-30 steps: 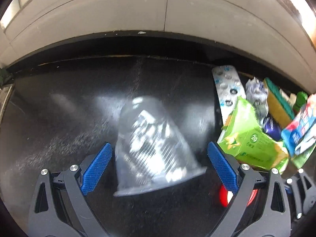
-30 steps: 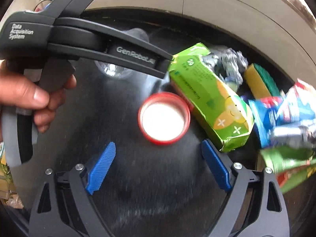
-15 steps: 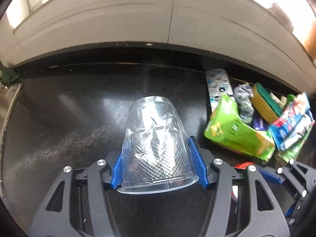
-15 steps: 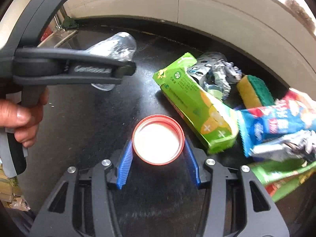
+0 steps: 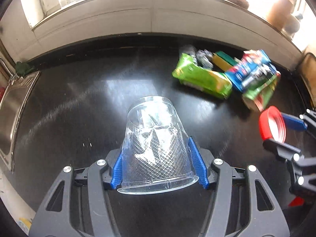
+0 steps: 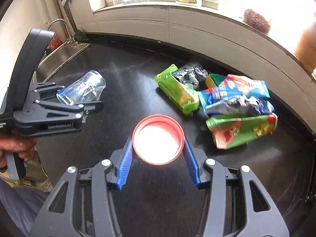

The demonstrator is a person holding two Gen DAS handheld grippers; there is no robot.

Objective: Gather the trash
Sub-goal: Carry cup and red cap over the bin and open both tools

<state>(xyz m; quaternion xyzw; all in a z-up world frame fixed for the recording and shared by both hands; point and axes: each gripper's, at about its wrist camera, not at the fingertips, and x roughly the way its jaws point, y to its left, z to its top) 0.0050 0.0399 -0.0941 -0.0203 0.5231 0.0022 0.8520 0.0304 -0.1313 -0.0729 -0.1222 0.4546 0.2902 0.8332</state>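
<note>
My left gripper (image 5: 156, 164) is shut on a clear plastic cup (image 5: 156, 148), its blue pads pressing both sides near the rim, and the cup hangs above the black counter (image 5: 79, 108). From the right wrist view the same cup (image 6: 83, 91) shows sideways in the left gripper (image 6: 65, 100). My right gripper (image 6: 158, 162) is shut on a red jar lid (image 6: 157, 139) with a white inside, also lifted off the counter. That lid (image 5: 272, 123) appears at the right edge of the left wrist view.
A pile of trash lies at the back right of the counter: a green packet (image 6: 177, 90), crumpled foil (image 6: 189, 73), a yellow-green sponge (image 6: 214, 79), blue snack bags (image 6: 237, 92) and a green-red wrapper (image 6: 243, 128). A steel sink (image 6: 63, 57) sits left. A hand (image 6: 17, 148) holds the left gripper.
Both grippers closed from open, the left on the cup and the right on the red lid. Both then rose and drew back from the counter, so the trash pile looks farther away.
</note>
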